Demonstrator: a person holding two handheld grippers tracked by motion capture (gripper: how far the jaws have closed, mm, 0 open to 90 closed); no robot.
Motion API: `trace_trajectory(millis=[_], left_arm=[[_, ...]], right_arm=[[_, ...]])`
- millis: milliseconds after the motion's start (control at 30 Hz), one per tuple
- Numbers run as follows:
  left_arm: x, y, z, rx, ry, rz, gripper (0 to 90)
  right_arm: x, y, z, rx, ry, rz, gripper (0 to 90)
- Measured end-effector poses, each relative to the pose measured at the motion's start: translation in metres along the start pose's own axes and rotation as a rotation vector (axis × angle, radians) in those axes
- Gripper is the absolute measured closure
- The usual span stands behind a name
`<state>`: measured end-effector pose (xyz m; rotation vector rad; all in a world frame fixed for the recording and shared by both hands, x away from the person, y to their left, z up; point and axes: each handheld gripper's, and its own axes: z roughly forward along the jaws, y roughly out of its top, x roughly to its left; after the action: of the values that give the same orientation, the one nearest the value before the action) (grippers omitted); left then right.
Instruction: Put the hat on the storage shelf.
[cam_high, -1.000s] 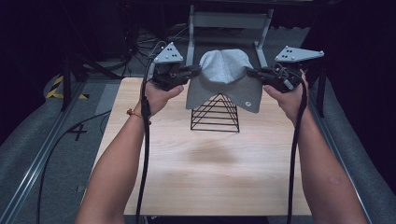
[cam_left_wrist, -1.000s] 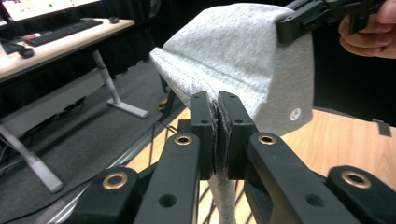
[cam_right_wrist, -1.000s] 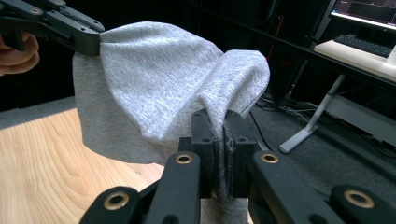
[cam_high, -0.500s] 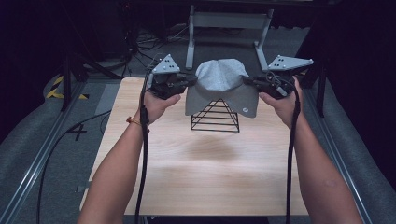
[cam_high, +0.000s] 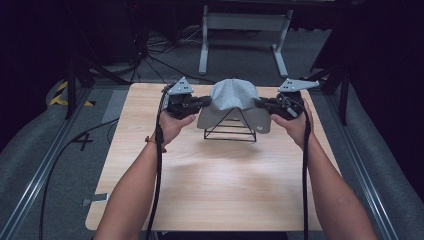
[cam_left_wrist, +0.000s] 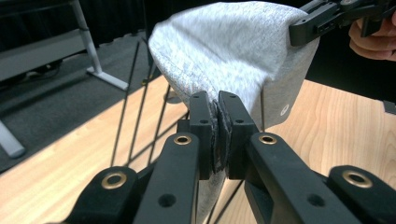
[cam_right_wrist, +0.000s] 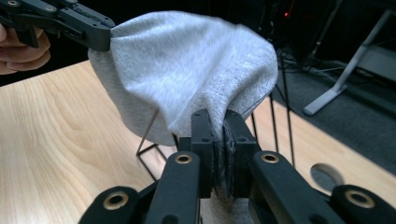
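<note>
A grey knit hat (cam_high: 231, 100) drapes over a black wire pyramid stand (cam_high: 230, 127) at the far middle of the wooden table (cam_high: 215, 185). My left gripper (cam_high: 204, 102) is shut on the hat's left edge, and my right gripper (cam_high: 261, 105) is shut on its right edge. In the left gripper view the hat (cam_left_wrist: 233, 51) spreads over the wire stand (cam_left_wrist: 140, 107), its brim pinched between my left gripper (cam_left_wrist: 218, 116) jaws. The right gripper view shows the hat (cam_right_wrist: 187, 70) clamped by my right gripper (cam_right_wrist: 218, 128), with the stand's wires (cam_right_wrist: 149, 144) under it.
A grey metal frame (cam_high: 245, 30) stands on the floor beyond the table's far edge. Cables trail from both grippers along the person's forearms. Dark floor and rails flank the table. Bare wood lies in front of the stand.
Both grippers have come down with the hat, which now sits lower over the top of the wire stand. Both stay shut on its edges.
</note>
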<state>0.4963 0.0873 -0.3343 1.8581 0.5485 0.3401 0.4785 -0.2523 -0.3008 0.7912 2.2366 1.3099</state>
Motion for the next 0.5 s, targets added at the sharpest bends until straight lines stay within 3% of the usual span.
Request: trace_trajectory(millis=[333,367,433,500], left_arm=[[-0.002,-0.031,0.012,-0.005,0.018,0.005,84.5],[-0.001,-0.034,0.013,-0.015,0.008,-0.013,82.4],[-0.001,-0.038,0.015,-0.016,0.000,-0.033,65.0],[-0.001,-0.042,0.017,0.005,-0.014,-0.014,60.3]], right_arm=[[-0.001,-0.034,0.016,0.026,0.003,0.037,84.2],[-0.001,-0.038,0.017,0.028,0.005,0.040,83.8],[-0.003,-0.044,0.020,0.011,0.007,0.060,81.3],[-0.003,-0.048,0.020,-0.004,0.029,0.073,78.7]])
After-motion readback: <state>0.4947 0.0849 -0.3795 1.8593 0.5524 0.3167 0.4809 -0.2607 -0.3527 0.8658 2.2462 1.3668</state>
